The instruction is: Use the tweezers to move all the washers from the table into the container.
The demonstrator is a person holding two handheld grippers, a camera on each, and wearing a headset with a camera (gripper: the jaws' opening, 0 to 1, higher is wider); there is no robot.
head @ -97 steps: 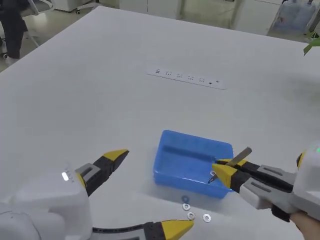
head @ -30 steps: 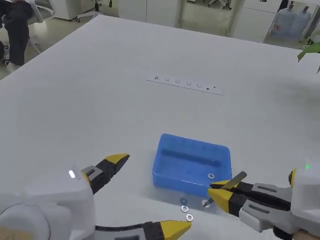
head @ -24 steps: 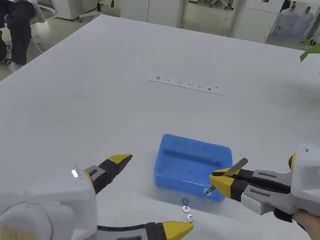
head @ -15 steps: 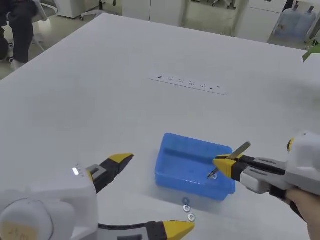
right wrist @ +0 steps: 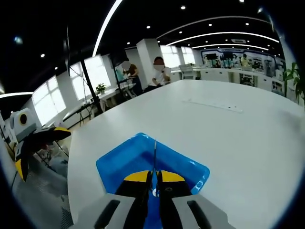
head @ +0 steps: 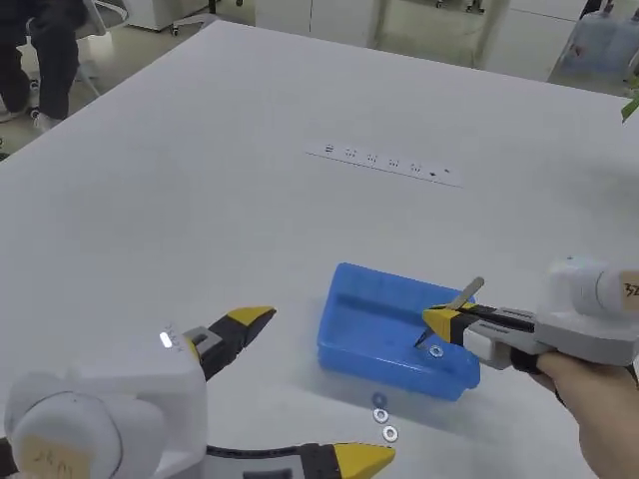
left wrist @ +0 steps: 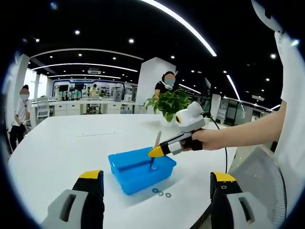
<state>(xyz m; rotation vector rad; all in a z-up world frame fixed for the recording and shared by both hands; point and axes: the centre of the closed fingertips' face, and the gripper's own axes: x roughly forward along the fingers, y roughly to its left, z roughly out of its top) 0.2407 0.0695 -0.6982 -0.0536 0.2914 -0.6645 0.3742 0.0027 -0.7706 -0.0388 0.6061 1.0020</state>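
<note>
Holding slim grey metal tweezers [head: 467, 293] clamped in the closed jaws of the right gripper [head: 442, 324], tips down inside the blue plastic rectangular container [head: 384, 365]. Cannot tell whether the tips are pressed together on the small silver washer [head: 436, 351] seen right at them, or merely hanging beside one lying on the floor. If pinched, could spring off on a sudden release and hop over the near wall. Could also nudge the light container by catching its rim. Leaves a few small loose washers [head: 380, 415] on the white table [head: 200, 180] just beside that wall. With the left gripper [head: 310, 388] spread wide nearby, risks scattering them.
</note>
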